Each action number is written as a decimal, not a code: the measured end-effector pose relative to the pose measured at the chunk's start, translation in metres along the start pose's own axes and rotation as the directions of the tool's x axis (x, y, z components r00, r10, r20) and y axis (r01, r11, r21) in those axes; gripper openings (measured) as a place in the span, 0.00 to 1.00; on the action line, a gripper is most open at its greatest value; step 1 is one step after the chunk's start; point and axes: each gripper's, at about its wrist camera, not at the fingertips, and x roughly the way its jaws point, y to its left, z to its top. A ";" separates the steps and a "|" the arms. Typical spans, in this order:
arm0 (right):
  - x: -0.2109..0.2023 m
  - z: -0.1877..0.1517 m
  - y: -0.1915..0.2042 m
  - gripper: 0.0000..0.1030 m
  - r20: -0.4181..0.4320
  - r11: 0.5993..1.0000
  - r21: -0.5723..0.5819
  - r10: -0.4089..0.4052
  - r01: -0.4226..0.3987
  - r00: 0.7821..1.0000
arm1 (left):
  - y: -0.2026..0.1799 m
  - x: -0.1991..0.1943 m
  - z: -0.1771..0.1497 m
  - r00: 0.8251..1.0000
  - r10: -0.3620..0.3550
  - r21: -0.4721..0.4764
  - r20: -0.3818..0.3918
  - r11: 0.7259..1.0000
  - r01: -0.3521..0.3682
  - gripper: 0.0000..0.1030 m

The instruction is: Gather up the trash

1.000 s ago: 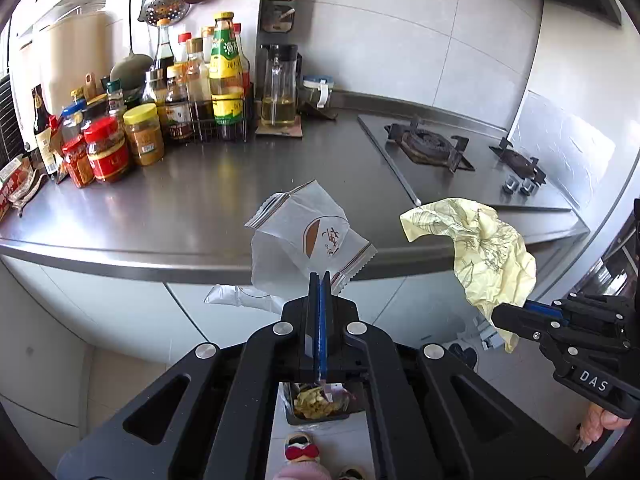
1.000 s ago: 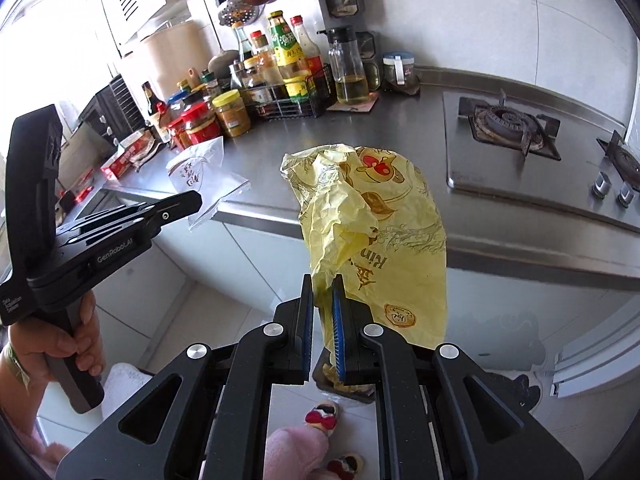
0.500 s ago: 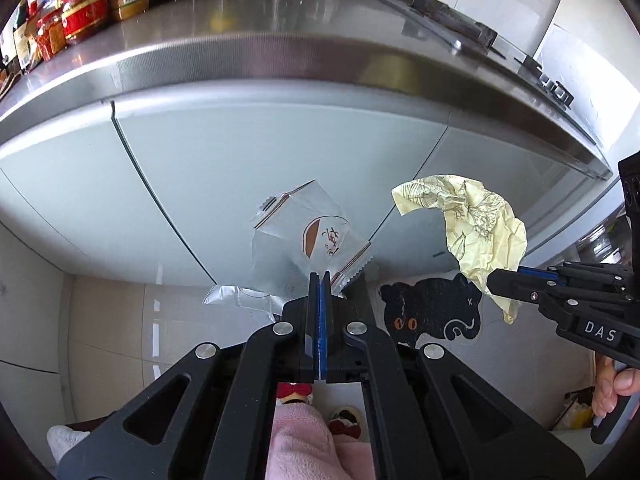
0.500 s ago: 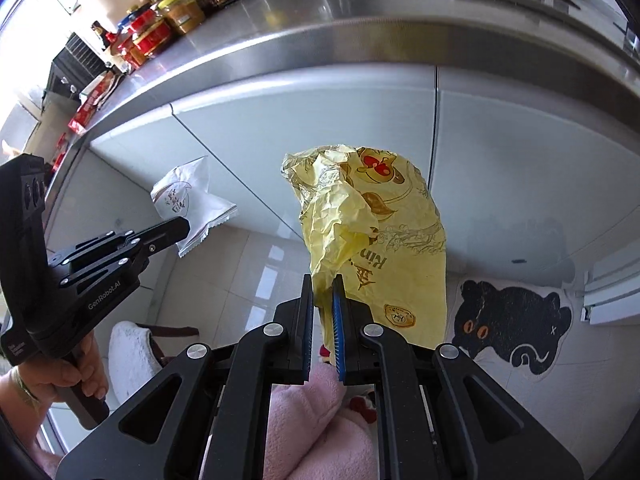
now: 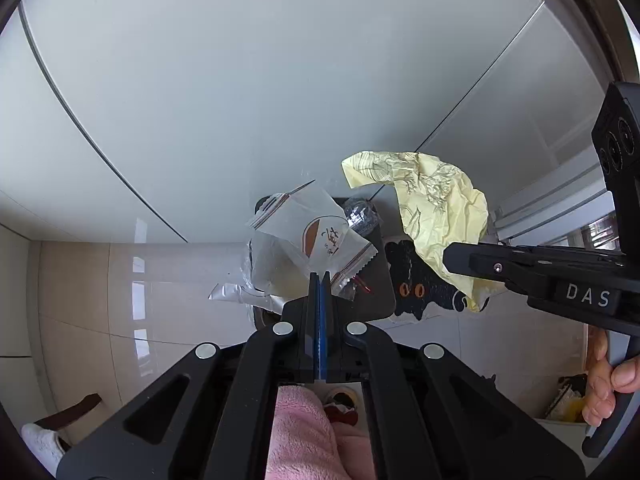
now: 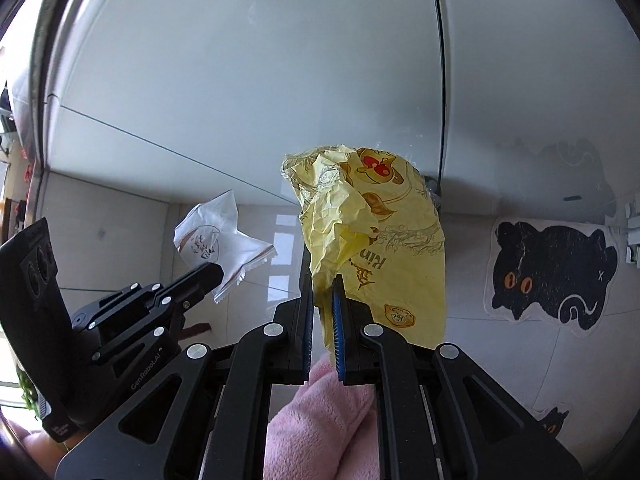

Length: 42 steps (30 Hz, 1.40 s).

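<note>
My left gripper is shut on a clear plastic snack bag with a brown logo. The bag hangs over a small dark trash bin on the floor. My right gripper is shut on a crumpled yellow wrapper with a red cartoon print. In the left wrist view that yellow wrapper hangs to the right of the bin, pinched by the right gripper. From the right wrist camera, the left gripper with its clear bag shows at the left.
White cabinet doors fill the background, close ahead. A black cat-shaped mat lies on the tiled floor to the right. A pink fluffy slipper shows below the grippers. A hand holds the right tool.
Both grippers have dropped from countertop height to near the floor, tilting downward, each still holding its piece of trash. The counter has left view; the bin and floor now appear.
</note>
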 end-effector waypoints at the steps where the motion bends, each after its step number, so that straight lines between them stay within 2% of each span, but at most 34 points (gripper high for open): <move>1: 0.007 0.002 -0.003 0.10 -0.006 1.000 0.010 0.000 0.000 1.000 | 0.000 0.008 -0.001 1.000 -0.004 0.001 -0.008 1.000 0.004 0.00; 8: 0.050 0.013 -0.018 0.10 -0.043 0.998 0.055 0.014 -0.011 0.999 | -0.009 0.060 -0.004 0.998 -0.021 0.016 -0.065 1.000 0.022 0.00; 16: 0.067 0.028 -0.025 0.13 -0.031 0.996 0.089 0.023 -0.020 0.999 | 0.002 0.081 -0.001 0.995 -0.045 0.002 -0.094 0.999 0.046 0.00; 18: 0.067 0.033 -0.026 0.14 -0.026 0.995 0.096 0.022 -0.020 0.999 | 0.005 0.081 0.000 0.994 -0.052 -0.007 -0.094 0.999 0.052 0.05; 19: 0.068 0.035 -0.027 0.15 -0.024 0.995 0.100 0.021 -0.019 0.999 | 0.006 0.080 -0.001 0.994 -0.059 -0.011 -0.093 0.998 0.058 0.16; 20: 0.068 0.036 -0.027 0.28 -0.023 0.994 0.106 0.026 -0.023 0.999 | 0.007 0.079 -0.001 0.994 -0.062 -0.013 -0.091 0.998 0.061 0.26; 21: 0.067 0.037 -0.027 0.53 -0.022 0.993 0.110 0.032 -0.029 0.999 | 0.007 0.078 -0.001 0.994 -0.064 -0.014 -0.088 0.998 0.063 0.27; 22: 0.067 0.038 -0.027 0.59 -0.017 0.993 0.111 0.028 -0.026 0.999 | 0.006 0.078 -0.002 0.994 -0.063 -0.013 -0.087 0.998 0.062 0.29; 27: 0.054 0.040 -0.024 0.61 -0.001 0.993 0.117 0.010 -0.010 1.000 | 0.009 0.067 -0.001 0.996 -0.049 -0.024 -0.079 0.999 0.047 0.35; 31: 0.029 0.039 -0.020 0.64 0.020 0.994 0.112 0.005 -0.008 1.000 | 0.010 0.043 0.003 0.997 -0.042 -0.030 -0.062 0.999 0.041 0.40; 33: 0.005 0.037 -0.012 0.75 0.046 0.996 0.090 -0.015 0.011 0.999 | 0.009 0.022 0.007 0.998 -0.041 -0.035 -0.042 0.999 0.040 0.46; 34: -0.008 0.036 -0.008 0.78 0.060 0.997 0.076 -0.025 0.021 0.998 | 0.007 0.008 0.009 0.999 -0.039 -0.038 -0.028 0.999 0.038 0.51; 35: -0.024 0.034 -0.003 0.86 0.077 0.998 0.062 -0.034 0.029 0.996 | 0.006 -0.006 0.012 0.999 -0.034 -0.039 -0.013 0.999 0.033 0.55; 36: -0.042 0.033 0.002 0.93 0.098 0.998 0.048 -0.041 0.036 0.994 | 0.004 -0.022 0.015 1.000 -0.026 -0.041 0.005 0.999 0.026 0.64; 37: -0.061 0.031 0.008 0.96 0.122 0.998 0.032 -0.050 0.046 0.991 | 0.003 -0.038 0.018 1.000 -0.021 -0.043 0.023 0.999 0.022 0.74; 40: -0.118 0.027 0.030 0.97 0.185 0.997 -0.015 -0.069 0.073 0.980 | -0.006 -0.095 0.030 0.997 -0.004 -0.033 0.079 0.999 0.006 0.93; 42: -0.157 0.026 0.045 0.97 0.232 0.995 -0.048 -0.077 0.091 0.970 | -0.013 -0.132 0.040 0.994 0.006 -0.017 0.112 1.000 -0.004 0.92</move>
